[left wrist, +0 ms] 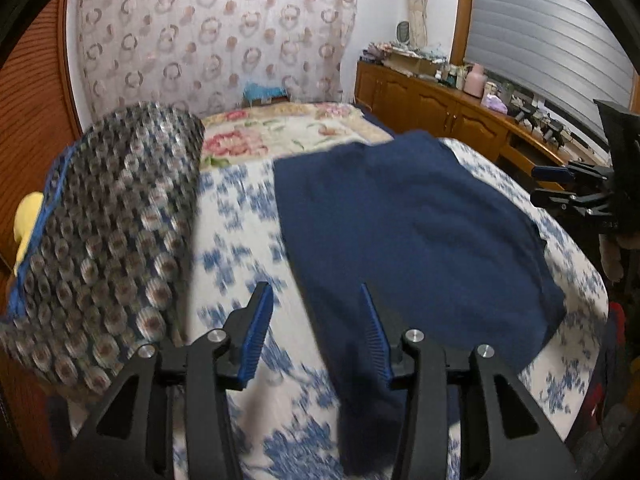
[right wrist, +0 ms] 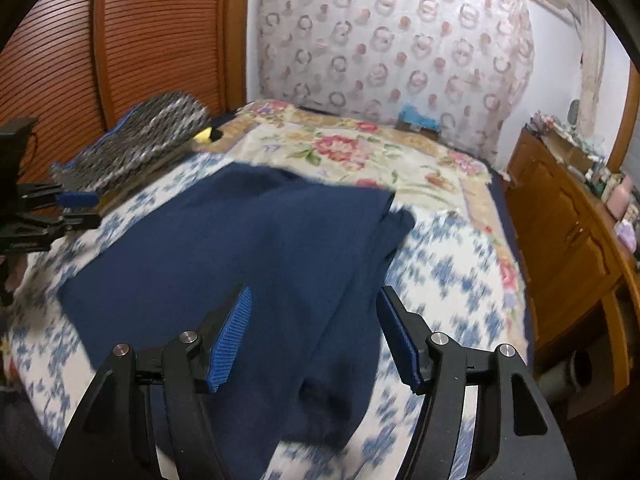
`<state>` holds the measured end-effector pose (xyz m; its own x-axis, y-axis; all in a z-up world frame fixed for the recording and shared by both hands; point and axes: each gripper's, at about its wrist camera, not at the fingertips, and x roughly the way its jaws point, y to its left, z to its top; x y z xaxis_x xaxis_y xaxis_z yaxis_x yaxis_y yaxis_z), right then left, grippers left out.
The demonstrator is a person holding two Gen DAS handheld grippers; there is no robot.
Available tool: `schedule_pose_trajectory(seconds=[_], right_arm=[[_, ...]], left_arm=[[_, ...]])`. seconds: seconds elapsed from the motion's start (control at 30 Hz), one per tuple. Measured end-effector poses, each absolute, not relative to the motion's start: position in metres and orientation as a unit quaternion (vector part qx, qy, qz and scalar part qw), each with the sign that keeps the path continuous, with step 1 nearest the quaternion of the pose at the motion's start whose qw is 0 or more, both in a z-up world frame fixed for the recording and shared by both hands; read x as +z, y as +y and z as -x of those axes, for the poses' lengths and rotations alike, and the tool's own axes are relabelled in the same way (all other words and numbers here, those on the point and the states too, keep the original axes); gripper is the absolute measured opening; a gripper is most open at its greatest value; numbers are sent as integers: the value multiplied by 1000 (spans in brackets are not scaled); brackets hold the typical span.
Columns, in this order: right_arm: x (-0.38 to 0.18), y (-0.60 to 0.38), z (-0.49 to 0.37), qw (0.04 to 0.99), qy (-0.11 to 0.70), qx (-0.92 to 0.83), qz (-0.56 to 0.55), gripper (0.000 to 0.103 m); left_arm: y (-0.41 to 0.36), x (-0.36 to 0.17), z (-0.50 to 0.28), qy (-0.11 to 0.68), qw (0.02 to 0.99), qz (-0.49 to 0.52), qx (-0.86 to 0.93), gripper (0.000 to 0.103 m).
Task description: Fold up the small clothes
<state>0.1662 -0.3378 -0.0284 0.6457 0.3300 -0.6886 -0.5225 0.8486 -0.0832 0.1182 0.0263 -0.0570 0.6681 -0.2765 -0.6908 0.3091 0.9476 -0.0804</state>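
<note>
Here, a bed (left wrist: 248, 208) with a white sheet printed in blue flowers fills both wrist views. At the far left of the left wrist view a wooden slatted door (left wrist: 32, 128) stands behind a rolled grey patterned cloth (left wrist: 112, 240) that lies along the bed's left edge, with something yellow (left wrist: 28, 220) just beside it. To the right of the roll is bare sheet, then the task's garment, a navy cloth (left wrist: 408, 232), spread flat on the bed with a narrower strip trailing toward the camera. The left gripper (left wrist: 316, 312) hangs over the cloth's left edge, its jaws apart with nothing pressed between the blue pads; its right finger sits over the navy strip, but whether it touches cannot be told. Beyond the cloth lies a floral quilt (left wrist: 280, 128), and behind it a curtain (left wrist: 208, 32) patterned with rings. A wooden cabinet (left wrist: 440, 108) cluttered on top runs along the right wall under a shuttered window (left wrist: 560, 40). In the right wrist view the right gripper (right wrist: 314, 320) hovers over the cloth's near right part, jaws wide apart and gripping nothing, with the navy fabric lying below between the pads. The picture is blurred, so fine folds are hard to read.
</note>
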Motion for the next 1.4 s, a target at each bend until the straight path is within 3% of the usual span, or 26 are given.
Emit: schedule_pose_trajectory(seconds=[0.5,0.9,1.07,1.4], right_arm=[[-93,-350,-107,867,416,255,101,65],[-95,-341,-87,863,405,283,104,38],[-94,-343,-87,862,402,291,101,19],[-93,-344,-86,861,396,306,85,7]], left_arm=[[8,-82,-76,409,894,-25,-182,43],[13,-95,-60,426,884,-24,-190,43],[11,-93,-62,428,883,-32,-191,43],[9,-91,-66,430,882,-34,-190,43]])
